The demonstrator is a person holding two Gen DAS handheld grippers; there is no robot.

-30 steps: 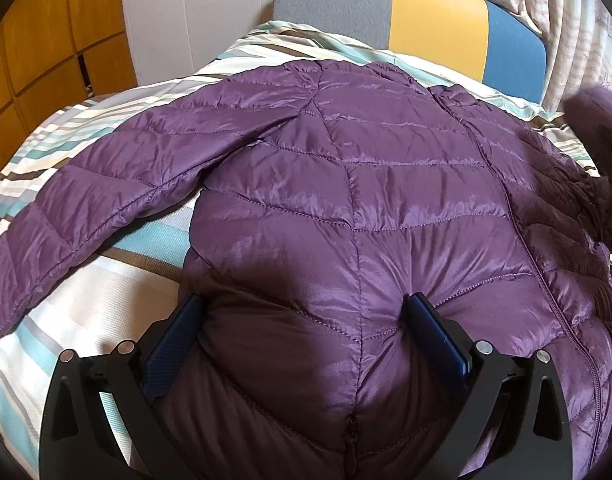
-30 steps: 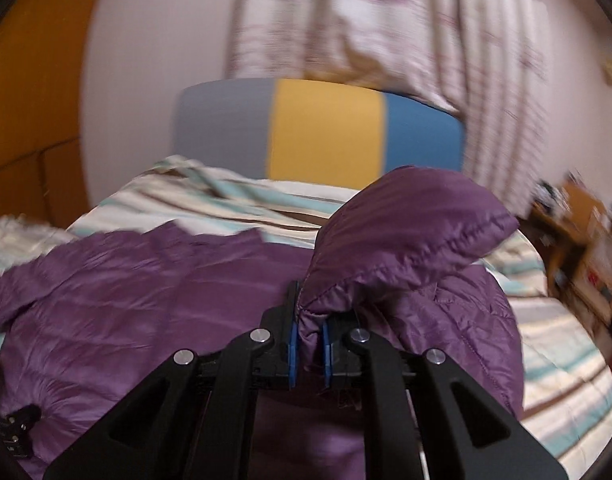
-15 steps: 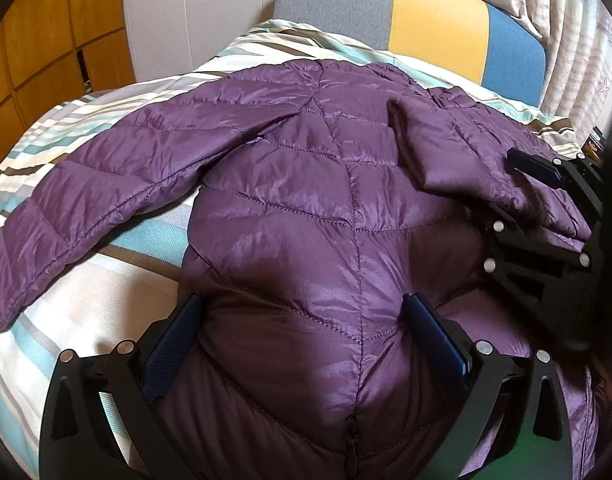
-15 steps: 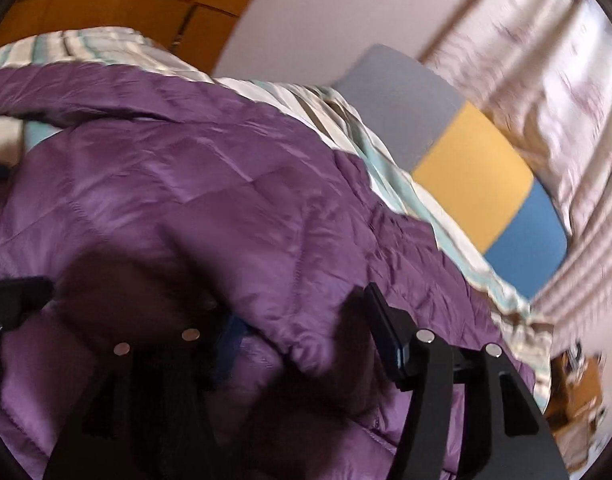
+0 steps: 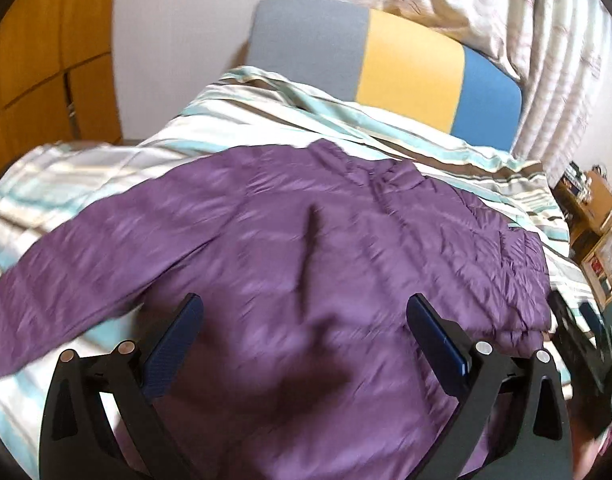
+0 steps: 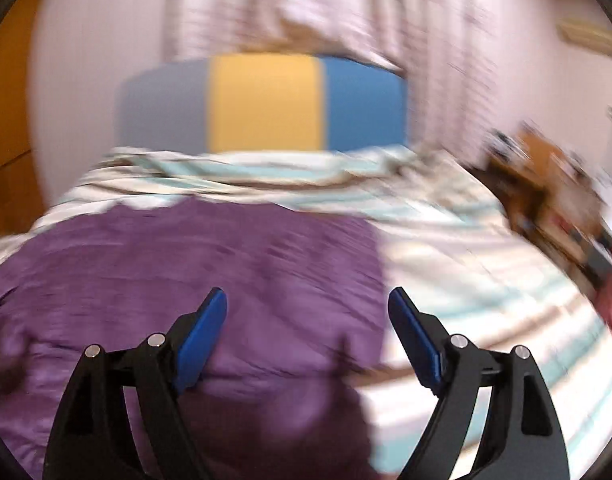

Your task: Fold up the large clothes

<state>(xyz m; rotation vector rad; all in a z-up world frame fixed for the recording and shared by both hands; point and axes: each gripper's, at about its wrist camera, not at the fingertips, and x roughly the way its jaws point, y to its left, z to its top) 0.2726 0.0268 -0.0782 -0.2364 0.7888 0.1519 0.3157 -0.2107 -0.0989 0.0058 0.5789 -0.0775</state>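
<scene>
Our left gripper [image 5: 303, 312] and right gripper [image 6: 308, 306] hover above the jacket [image 5: 306, 240]; left jaws apart, right jaws opening, nothing between.

Tricolour headboard [image 5: 386, 68], curtain [image 5: 506, 12], wooden wardrobe [image 5: 37, 60].

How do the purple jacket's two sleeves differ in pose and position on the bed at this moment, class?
The left sleeve lies stretched out flat on the striped bedspread, away from the jacket body; the right sleeve is folded in on top of the body.

The left sleeve reaches far past the body's side edge; the right sleeve stays within the body's outline, bunched at that edge.

Both are the same shiny purple quilted fabric.
</scene>
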